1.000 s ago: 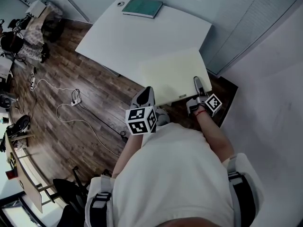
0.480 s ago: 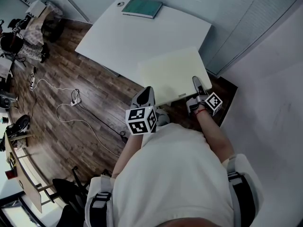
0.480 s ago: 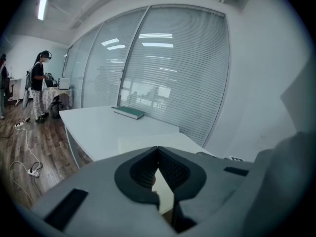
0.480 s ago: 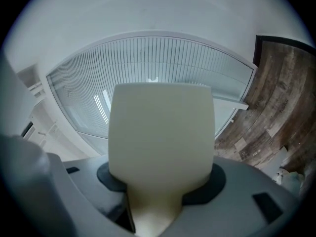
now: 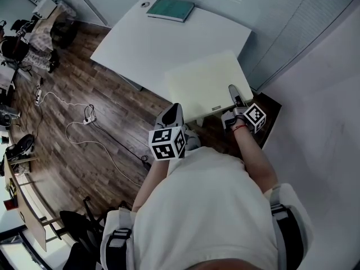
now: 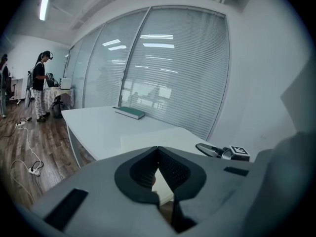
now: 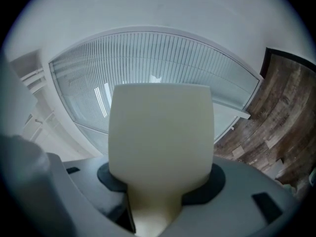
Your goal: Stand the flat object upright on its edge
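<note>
A flat cream board [image 5: 202, 86] lies on the near right corner of the white table [image 5: 146, 44], overhanging its front edge. My right gripper [image 5: 233, 97] is shut on the board's right near edge. In the right gripper view the board [image 7: 160, 132] fills the space between the jaws and stretches away. My left gripper [image 5: 174, 112] hovers by the board's near left corner, apart from it. In the left gripper view its pads [image 6: 170, 169] meet at the tips with nothing held, and the board [image 6: 158, 136] lies beyond.
A green book [image 5: 170, 9] and a small round object [image 5: 145, 4] sit at the table's far end. Cables and a power strip [image 5: 87, 120] lie on the wooden floor to the left. A window wall with blinds [image 6: 163, 68] runs behind the table. A person [image 6: 40, 83] stands far left.
My right gripper's jaws have closed onto the board's edge and it has shifted slightly forward. The left gripper has stayed in place.
</note>
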